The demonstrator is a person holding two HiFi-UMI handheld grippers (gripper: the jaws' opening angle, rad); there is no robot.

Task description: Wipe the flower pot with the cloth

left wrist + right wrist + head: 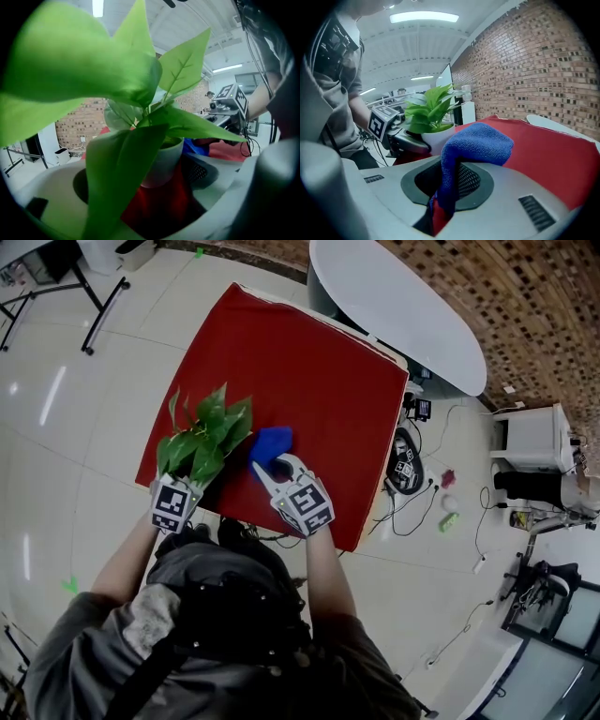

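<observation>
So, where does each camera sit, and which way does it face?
Head view: on the person's head, facing steeply down at the red tabletop; both forearms, the left hand-held gripper and the right hand-held gripper show.
Left gripper view: rides that gripper, looking along its jaws at the flower pot between them; the right forearm shows.
Right gripper view: rides that gripper, looking along jaws shut on the blue cloth; torso and left arm show.
Shared: both gripper views show the flower pot and the opposite gripper.
</observation>
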